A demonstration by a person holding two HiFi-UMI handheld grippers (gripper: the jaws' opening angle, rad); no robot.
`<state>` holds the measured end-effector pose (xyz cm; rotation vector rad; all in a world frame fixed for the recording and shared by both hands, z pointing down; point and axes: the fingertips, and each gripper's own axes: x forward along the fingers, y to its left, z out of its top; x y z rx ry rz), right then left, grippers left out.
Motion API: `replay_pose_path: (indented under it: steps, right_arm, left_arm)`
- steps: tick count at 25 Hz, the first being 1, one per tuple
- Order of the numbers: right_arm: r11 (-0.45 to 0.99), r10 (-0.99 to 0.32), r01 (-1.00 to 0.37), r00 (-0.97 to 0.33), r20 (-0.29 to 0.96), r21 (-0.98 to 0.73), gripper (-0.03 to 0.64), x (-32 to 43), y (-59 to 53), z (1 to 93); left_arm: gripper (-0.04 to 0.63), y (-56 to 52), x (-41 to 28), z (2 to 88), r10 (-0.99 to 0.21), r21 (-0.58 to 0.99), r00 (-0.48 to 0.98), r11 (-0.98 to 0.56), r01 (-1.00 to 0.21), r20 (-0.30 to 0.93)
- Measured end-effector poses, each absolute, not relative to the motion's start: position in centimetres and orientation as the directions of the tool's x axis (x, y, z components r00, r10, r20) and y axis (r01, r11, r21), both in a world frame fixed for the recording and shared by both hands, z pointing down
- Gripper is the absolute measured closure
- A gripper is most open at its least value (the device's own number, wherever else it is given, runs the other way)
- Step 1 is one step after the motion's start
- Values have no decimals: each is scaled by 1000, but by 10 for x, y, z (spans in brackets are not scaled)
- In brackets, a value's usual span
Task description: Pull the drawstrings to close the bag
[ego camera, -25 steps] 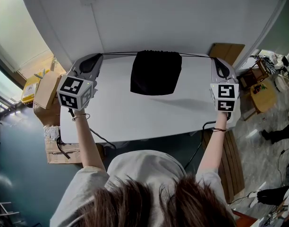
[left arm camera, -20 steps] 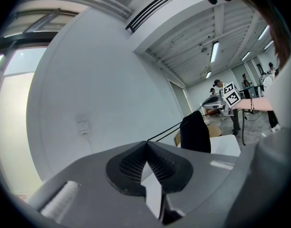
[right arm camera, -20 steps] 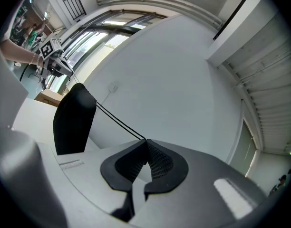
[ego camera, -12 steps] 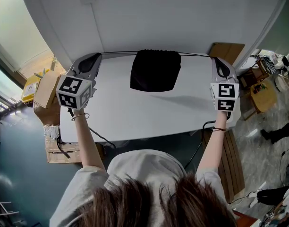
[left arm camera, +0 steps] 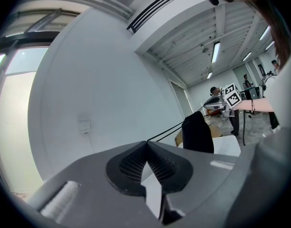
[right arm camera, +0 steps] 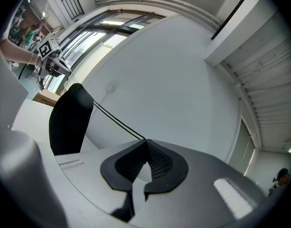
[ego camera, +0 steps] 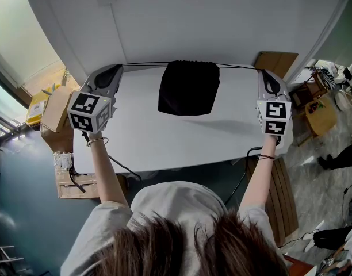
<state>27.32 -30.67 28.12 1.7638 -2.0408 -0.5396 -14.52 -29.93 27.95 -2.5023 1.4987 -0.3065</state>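
A black bag (ego camera: pixel 189 88), its mouth gathered tight, sits at the far edge of the white table (ego camera: pixel 164 142), its drawstrings (ego camera: pixel 144 64) stretched taut to both sides. At the table's far corners, the left gripper (ego camera: pixel 119 68) and right gripper (ego camera: pixel 260 71), held level, each clamp shut on the drawstrings.

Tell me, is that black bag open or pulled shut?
Shut: the bag is bunched at its top, drawstrings taut to left tool and right tool.
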Motion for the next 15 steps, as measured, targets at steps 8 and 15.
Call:
replay_pose_path:
  steps: [8,15]
  right_arm:
    - [134,-990,-845,-133,40,518,600,272,-309,284]
    - [135,-990,-846,-135,38,516,600,271,-311,283]
  left_arm:
    - [592,-301,-149,283,-886,-276,458,-459,-844,72]
    - [592,-305,-151,283,-887,-269,457,-458,-847,69]
